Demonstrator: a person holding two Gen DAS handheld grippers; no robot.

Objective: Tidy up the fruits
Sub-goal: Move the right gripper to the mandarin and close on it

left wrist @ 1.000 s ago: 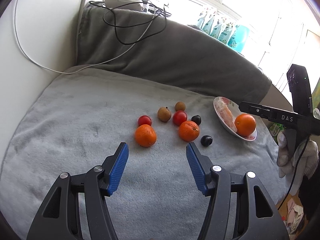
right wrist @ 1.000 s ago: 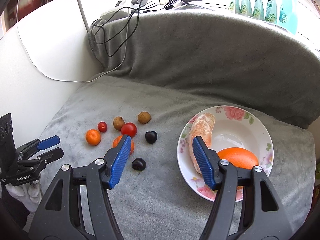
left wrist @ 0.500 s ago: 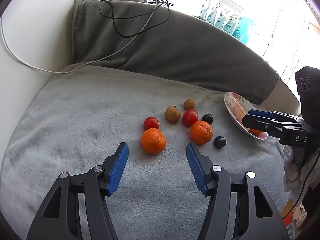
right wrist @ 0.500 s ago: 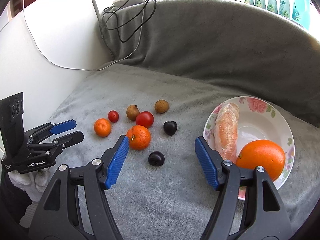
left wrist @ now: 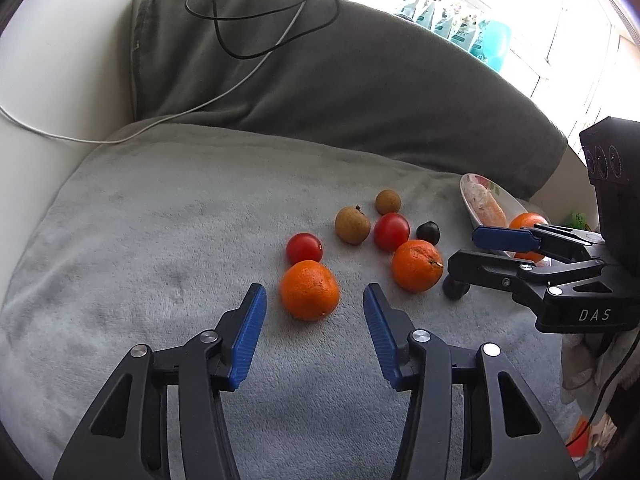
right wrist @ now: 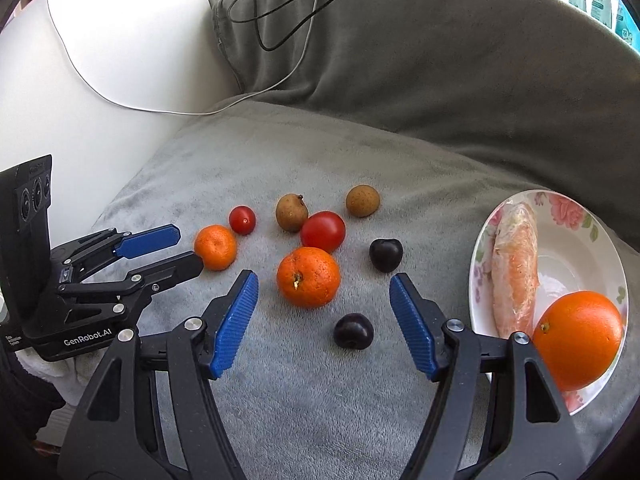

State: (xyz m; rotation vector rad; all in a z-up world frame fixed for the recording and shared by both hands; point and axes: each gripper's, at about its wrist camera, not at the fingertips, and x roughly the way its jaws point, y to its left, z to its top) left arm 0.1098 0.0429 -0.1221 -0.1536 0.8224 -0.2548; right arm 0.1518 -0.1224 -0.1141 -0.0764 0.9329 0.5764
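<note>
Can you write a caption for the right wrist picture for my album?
Right gripper open above a tangerine and dark plum on the grey blanket.

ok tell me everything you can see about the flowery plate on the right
The plate is a shallow white dish, ceramic by its look, with pink roses and green leaves around the rim. It rests on the grey blanket, right of the loose fruit. In it lie a large orange and a long pale-orange item in clear wrap, side by side.

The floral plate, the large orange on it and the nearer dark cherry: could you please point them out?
floral plate (right wrist: pixel 576 216), right wrist view, far rim.
large orange (right wrist: pixel 578 338), right wrist view, middle.
nearer dark cherry (right wrist: pixel 353 331), right wrist view, middle.
</note>
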